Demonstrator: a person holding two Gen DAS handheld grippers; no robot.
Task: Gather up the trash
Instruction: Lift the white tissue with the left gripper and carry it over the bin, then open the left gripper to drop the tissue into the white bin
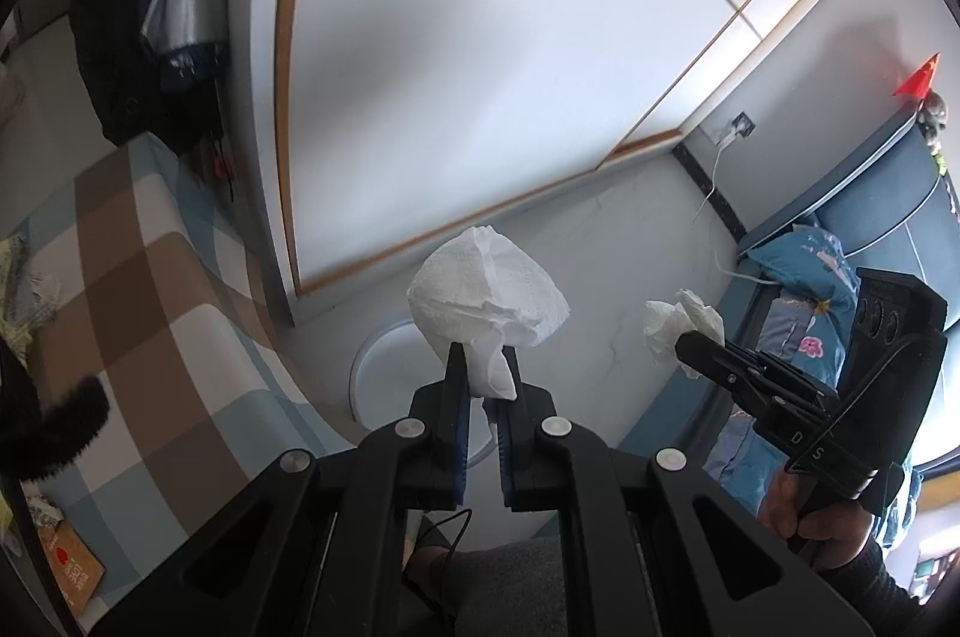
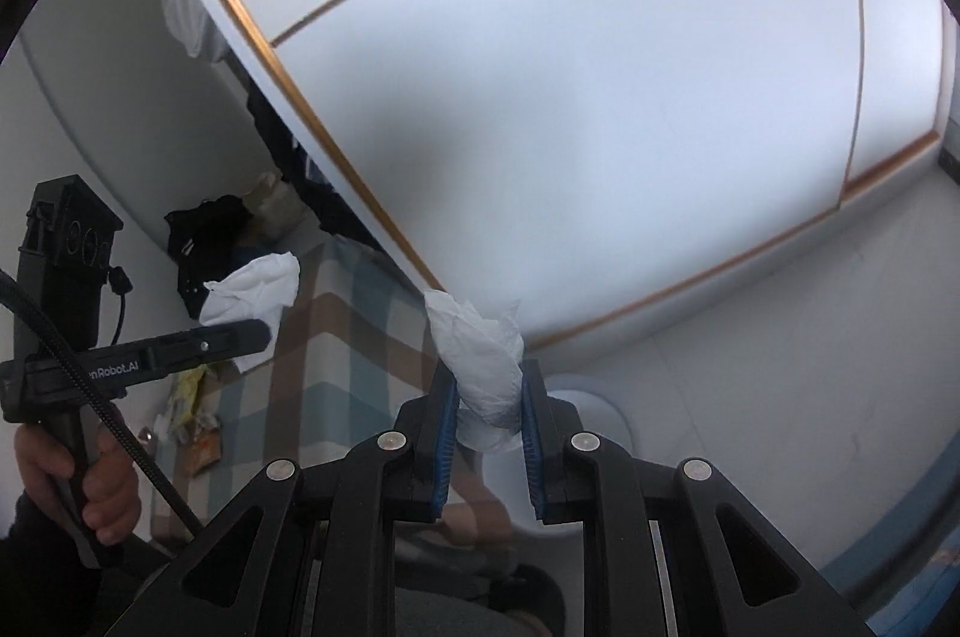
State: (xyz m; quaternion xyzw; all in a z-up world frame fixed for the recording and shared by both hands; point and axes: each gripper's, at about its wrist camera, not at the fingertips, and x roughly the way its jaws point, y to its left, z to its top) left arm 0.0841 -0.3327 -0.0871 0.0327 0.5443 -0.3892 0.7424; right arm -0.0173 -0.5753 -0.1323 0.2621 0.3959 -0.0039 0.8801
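Left wrist, crumpled white tissue (image 1: 489, 286), clamped upright

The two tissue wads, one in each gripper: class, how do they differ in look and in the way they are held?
The left gripper's wad balloons into a wide, mushroom-like puff above the fingers; the right gripper's wad is a narrower, twisted roll. The left gripper pinches only a thin tail; the right gripper clamps the roll's thick body. Both are white crumpled tissue.

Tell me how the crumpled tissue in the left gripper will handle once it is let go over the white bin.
The tissue is probably very light: it stands up from the left gripper, pinched only at its tail. It looks soft and crushable, given its creases. Released, it may drift and miss the white bin, or cling briefly to the pads.
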